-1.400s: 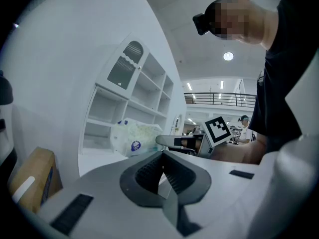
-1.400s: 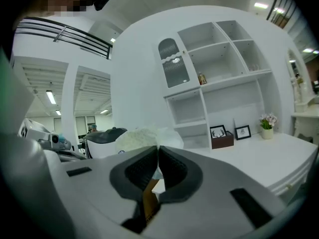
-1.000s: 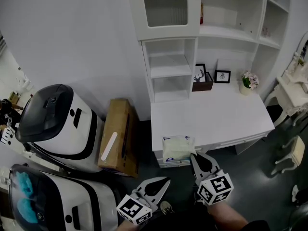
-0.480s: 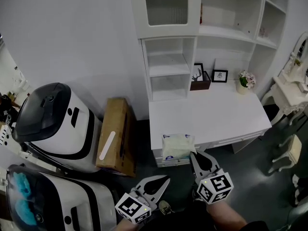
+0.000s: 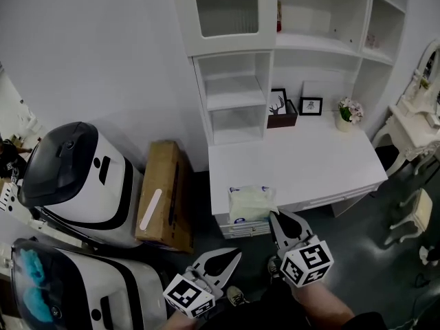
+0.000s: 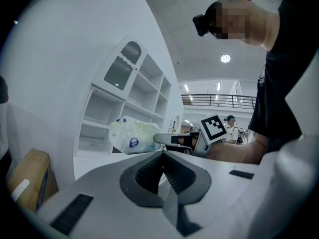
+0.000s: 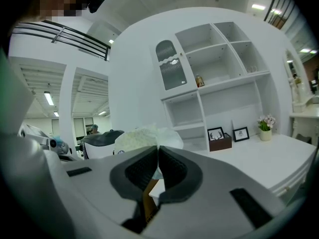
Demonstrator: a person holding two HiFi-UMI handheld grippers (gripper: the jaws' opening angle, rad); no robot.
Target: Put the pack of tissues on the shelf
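Note:
The pack of tissues (image 5: 251, 203) is a pale, soft plastic pack with blue marks. It hangs at the desk's front left corner, pinched at its near end by my right gripper (image 5: 273, 216). In the right gripper view the pack (image 7: 144, 136) bulges just beyond the jaws of that gripper (image 7: 158, 149), which are shut on its edge. My left gripper (image 5: 236, 255) sits lower and to the left, shut and empty. From the left gripper view, past my left gripper (image 6: 162, 156), the pack (image 6: 132, 135) shows held in the air before the white shelf unit (image 5: 234, 91), whose cubbies are empty.
The white desk (image 5: 302, 163) carries two picture frames (image 5: 311, 106), a dark wooden box (image 5: 283, 119) and a flower pot (image 5: 348, 119) at its back. A cardboard box (image 5: 161, 194) leans left of the desk. Two white machines (image 5: 75, 177) stand at the left, a white chair (image 5: 419, 215) at the right.
My right gripper and the pack have edged slightly up and left in the view, along with the whole scene. The left gripper has hardly moved.

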